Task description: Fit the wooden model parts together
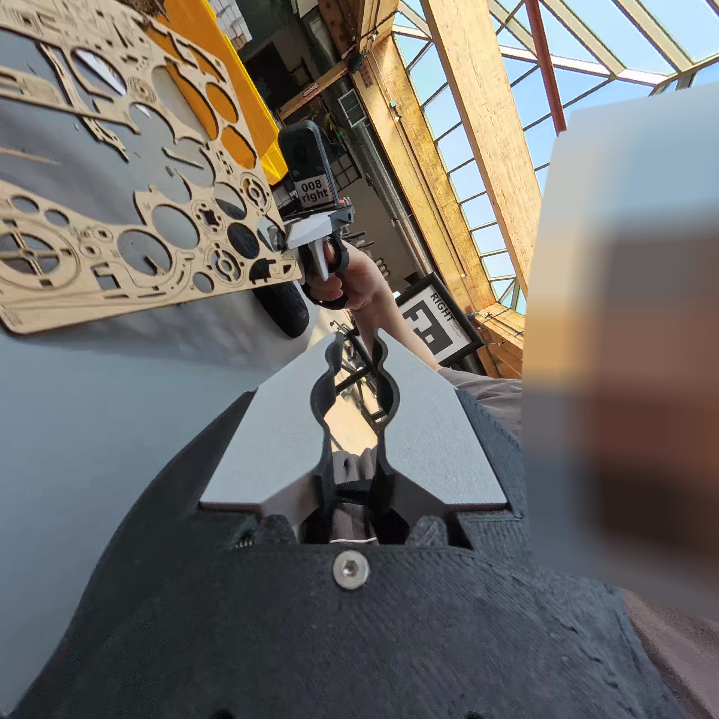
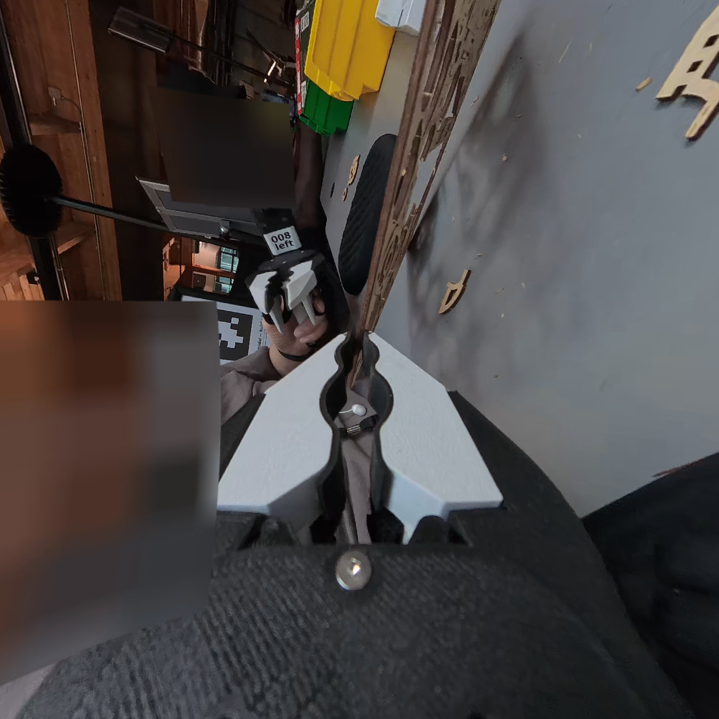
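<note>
- Right gripper fingers clamped on edge of thin tan laser-cut wooden sheet, lifted over grey table.
- Left gripper fingers slightly apart, holding nothing.
- Early stage: 2 loose wooden pcs on table, nothing joined yet.
- Yellow plastic bin and green bin: contents hidden.

Laser-cut wooden sheet, many parts punched out, held upright above table.

Daylight pours through the skylight, bright in the left wrist view. The right wrist view is dimmer, with a soft shadow on the grey surface. Both show fisheye bending at the edges and slight motion blur.
</note>
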The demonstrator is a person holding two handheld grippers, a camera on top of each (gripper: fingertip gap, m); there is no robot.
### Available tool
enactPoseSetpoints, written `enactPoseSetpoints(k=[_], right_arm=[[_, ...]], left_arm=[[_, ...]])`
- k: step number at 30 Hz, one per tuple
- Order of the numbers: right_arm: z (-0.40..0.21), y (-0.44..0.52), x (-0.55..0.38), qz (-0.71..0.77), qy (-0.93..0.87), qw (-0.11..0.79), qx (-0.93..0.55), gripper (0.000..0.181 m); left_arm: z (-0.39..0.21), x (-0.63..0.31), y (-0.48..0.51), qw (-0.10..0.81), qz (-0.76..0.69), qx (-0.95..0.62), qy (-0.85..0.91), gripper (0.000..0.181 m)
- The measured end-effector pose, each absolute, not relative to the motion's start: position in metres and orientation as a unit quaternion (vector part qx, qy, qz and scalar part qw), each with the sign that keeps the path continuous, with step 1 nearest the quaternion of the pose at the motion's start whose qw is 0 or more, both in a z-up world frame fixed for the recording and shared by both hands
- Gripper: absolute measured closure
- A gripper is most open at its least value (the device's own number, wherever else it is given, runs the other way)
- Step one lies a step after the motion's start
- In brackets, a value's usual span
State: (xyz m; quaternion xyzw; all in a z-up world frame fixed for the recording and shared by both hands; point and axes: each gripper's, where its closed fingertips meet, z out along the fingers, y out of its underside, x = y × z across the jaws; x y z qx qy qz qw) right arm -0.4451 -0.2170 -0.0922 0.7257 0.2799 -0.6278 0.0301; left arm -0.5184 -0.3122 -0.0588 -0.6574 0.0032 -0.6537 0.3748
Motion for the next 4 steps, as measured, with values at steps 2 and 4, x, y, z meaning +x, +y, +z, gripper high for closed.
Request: enactPoseSetpoints(k=[2, 4], right_arm=[[-0.082, -0.213, -0.444, -0.627, 0.312, 0.044, 0.713, 0.179], [-0.071, -0.200, -0.442, -0.619, 0.329, 0.043, 0.712, 0.179]], left_arm=[[-0.043, -0.531, -0.304, 0.406, -0.627, -0.665, 0.031, 0.165], [-0.033, -0.535, -0.300, 0.413, -0.608, -0.675, 0.066, 0.161]])
